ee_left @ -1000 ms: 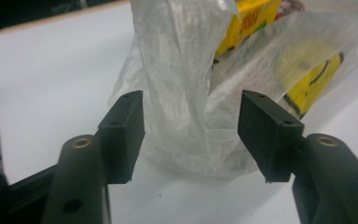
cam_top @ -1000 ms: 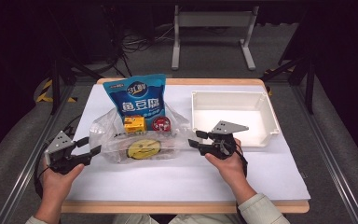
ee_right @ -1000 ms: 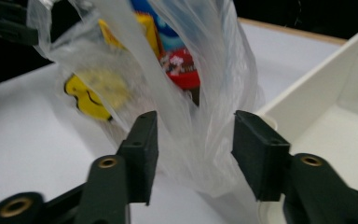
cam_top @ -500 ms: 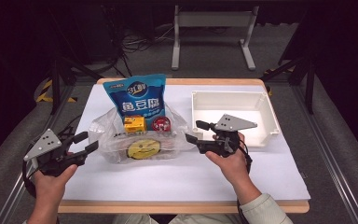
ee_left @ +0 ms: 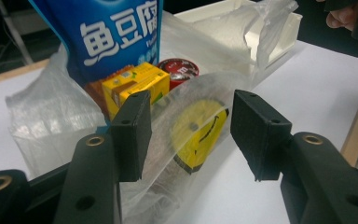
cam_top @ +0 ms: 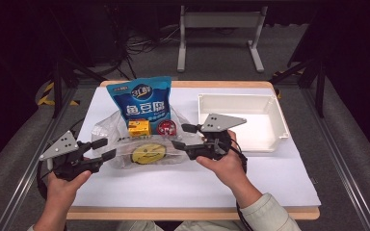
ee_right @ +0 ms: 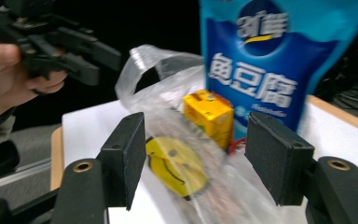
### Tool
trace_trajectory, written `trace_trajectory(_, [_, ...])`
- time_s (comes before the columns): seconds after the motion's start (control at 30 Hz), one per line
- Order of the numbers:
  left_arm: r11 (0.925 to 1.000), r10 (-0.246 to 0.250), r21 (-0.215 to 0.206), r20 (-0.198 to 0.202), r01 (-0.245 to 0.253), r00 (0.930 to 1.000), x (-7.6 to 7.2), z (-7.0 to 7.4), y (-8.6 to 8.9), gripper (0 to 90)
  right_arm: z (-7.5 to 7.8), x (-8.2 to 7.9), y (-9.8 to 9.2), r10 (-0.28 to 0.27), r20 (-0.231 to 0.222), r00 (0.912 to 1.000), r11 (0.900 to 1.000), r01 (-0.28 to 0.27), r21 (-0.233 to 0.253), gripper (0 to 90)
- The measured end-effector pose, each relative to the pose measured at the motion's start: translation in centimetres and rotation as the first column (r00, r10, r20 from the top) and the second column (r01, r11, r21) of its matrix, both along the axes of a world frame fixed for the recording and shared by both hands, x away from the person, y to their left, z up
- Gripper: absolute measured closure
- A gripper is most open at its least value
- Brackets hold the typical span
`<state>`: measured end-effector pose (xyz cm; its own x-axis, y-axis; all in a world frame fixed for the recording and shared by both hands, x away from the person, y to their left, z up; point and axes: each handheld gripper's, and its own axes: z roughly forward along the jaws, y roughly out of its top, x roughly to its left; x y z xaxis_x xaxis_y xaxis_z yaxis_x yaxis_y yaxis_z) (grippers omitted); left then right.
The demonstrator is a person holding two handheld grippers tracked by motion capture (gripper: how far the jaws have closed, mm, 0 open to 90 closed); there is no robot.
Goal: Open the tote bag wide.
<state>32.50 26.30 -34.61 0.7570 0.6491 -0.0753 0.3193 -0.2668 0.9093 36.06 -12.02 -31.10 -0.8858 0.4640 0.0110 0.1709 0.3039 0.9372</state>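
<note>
Grippers closing in on the clear plastic bag from both sides, jaws parted, nothing gripped.

Compared with the views of a second ago, the left gripper [cam_top: 100, 149] has pulled back toward the bench's near left edge and now comes in again at the bag's left flank, while the right gripper [cam_top: 184, 136] has advanced leftward to the bag's right edge. The plastic bag [cam_top: 125, 139] lies mid-bench on the white sheet, holding a blue snack pouch [cam_top: 142, 100] standing upright, a yellow carton [cam_top: 138, 128], a red-lidded tin [cam_top: 165, 127] and a yellow smiley disc [cam_top: 148, 153]. Both sets of jaws stand released; in the left gripper view, film from the bag [ee_left: 186, 116] sits between them unpinched. White bin [cam_top: 270, 139] stands empty to the right. Assessment: bag-handling is at the approach stage; a two-sided grasp of the film appears imminent.
</note>
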Motion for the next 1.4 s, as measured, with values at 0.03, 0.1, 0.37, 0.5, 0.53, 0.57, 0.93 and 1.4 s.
trace_trajectory(0.03, [1.0,0.003,-0.001,-0.001,-0.003,1.0,0.1,-0.1,0.0,48.2,-0.1,0.1,0.5,0.015,-0.004,0.9999,1.0,-0.015,-0.009,39.5])
trace_trajectory(0.1, [1.0,-0.001,0.0,-0.004,0.001,1.0,0.2,-0.2,0.0,48.1,-0.3,0.3,1.2,0.029,-0.018,0.9994,0.999,-0.029,-0.022,40.5])
trace_trajectory(0.37, [1.0,-0.005,0.007,-0.016,0.006,0.9999,0.4,-0.6,0.1,47.2,-2.4,2.5,3.2,0.009,-0.09,0.9959,0.994,-0.019,-0.11,37.8])
trace_trajectory(0.5, [1.0,-0.004,0.009,-0.022,0.005,0.9998,0.4,-0.8,0.1,46.3,-3.7,4.0,3.5,-0.01,-0.104,0.9945,0.989,-0.006,-0.15,35.5])
trace_trajectory(0.53, [1.0,-0.002,0.004,-0.025,0.002,0.9997,0.4,-0.8,0.1,46.2,-4.1,4.4,3.6,0.0,-0.111,0.9938,0.988,-0.017,-0.152,35.8])
trace_trajectory(0.57, [1.0,-0.003,0.009,-0.023,0.003,0.9997,0.5,-0.9,0.1,46.2,-4.4,4.7,3.7,0.007,-0.118,0.993,0.987,-0.026,-0.157,35.8])
trace_trajectory(0.93, [0.9999,-0.003,0.014,-0.037,0.003,0.9993,0.7,-1.2,0.1,45.4,-5.9,6.2,4.5,0.012,-0.096,0.9953,0.966,-0.037,-0.255,35.4])
trace_trajectory(1.4, [0.9998,0.013,0.013,-0.048,-0.012,0.9988,0.3,-1.5,0.5,45.0,-6.3,7.1,6.9,0.067,-0.081,0.9945,0.961,-0.086,-0.263,34.2])
